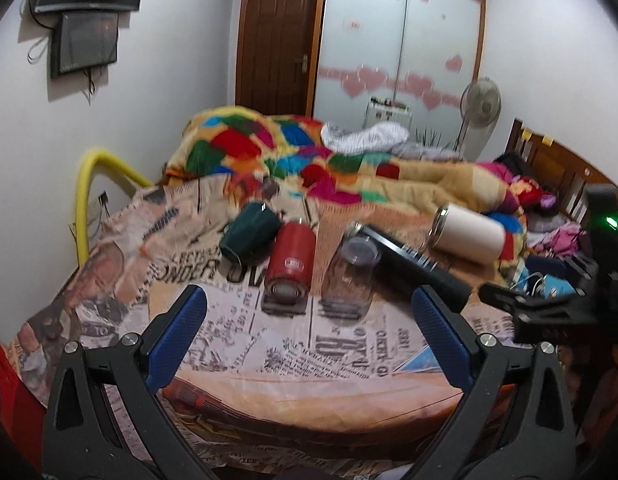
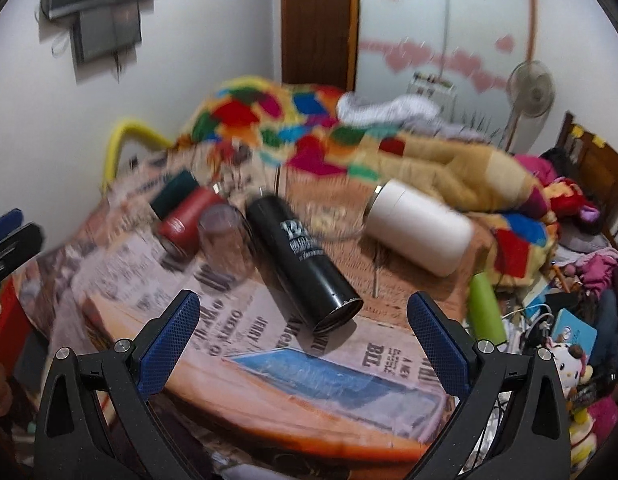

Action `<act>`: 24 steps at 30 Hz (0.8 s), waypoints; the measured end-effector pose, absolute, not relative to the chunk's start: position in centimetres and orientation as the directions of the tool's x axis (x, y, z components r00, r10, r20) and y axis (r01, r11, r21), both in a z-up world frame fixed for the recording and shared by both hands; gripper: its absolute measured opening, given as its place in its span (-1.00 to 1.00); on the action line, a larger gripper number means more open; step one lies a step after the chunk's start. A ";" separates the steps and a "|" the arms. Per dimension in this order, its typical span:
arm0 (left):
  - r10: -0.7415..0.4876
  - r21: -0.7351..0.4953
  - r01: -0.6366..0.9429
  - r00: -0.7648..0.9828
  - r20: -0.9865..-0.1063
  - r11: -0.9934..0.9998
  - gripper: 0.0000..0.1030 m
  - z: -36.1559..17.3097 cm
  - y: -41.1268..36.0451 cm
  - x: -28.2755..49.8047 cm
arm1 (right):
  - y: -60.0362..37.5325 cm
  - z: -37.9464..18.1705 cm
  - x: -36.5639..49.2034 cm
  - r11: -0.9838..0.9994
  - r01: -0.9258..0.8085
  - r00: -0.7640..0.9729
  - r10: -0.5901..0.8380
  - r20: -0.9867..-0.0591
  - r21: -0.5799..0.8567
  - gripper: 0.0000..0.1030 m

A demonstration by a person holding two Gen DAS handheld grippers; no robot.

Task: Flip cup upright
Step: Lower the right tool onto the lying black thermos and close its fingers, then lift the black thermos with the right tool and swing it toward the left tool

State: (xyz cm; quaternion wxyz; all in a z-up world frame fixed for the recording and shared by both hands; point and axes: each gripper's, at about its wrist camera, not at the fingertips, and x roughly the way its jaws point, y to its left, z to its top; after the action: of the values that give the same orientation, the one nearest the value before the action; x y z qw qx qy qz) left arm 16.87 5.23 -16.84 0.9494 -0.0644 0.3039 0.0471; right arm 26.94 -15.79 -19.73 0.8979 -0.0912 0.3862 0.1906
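Several cups lie on their sides on a newspaper-print cloth over a table (image 1: 269, 344). From left: a dark green mug (image 1: 251, 234), a red cup (image 1: 291, 264), a clear glass (image 1: 351, 274), a black tumbler (image 1: 419, 268) and a white tumbler (image 1: 467, 234). My left gripper (image 1: 309, 316) is open and empty, just short of the red cup and the glass. In the right wrist view my right gripper (image 2: 303, 322) is open and empty, with the black tumbler's (image 2: 305, 260) mouth end between its blue fingers (image 2: 437, 340). The white tumbler (image 2: 417, 226) lies farther right.
A bed with a patchwork quilt (image 1: 309, 160) lies behind the table. A yellow tube (image 1: 89, 184) stands at the left. Clutter, cables and a green bottle (image 2: 485, 308) sit at the right. A fan (image 1: 481, 104) stands by the wardrobe. The right gripper's body (image 1: 569, 292) shows at the right.
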 end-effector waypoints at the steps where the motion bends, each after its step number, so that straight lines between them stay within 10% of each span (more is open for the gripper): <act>1: 0.048 -0.093 -0.128 0.804 -0.593 0.987 1.00 -17.4 5.2 17.3 | -15.6 -20.1 27.6 0.905 -0.424 0.611 0.267 -0.745 -0.023 1.00; 24: 0.012 -0.101 -0.107 0.740 -0.673 0.989 1.00 -22.3 4.9 22.7 | -9.5 -27.1 39.6 0.772 -0.636 0.237 0.194 -0.952 -0.002 0.40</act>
State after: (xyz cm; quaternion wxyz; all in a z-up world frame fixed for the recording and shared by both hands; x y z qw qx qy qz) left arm 22.73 4.87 -22.27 0.9304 -0.0664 0.3592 0.0319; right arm 39.60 -9.49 -27.08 0.7608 -0.1996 0.5542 0.2726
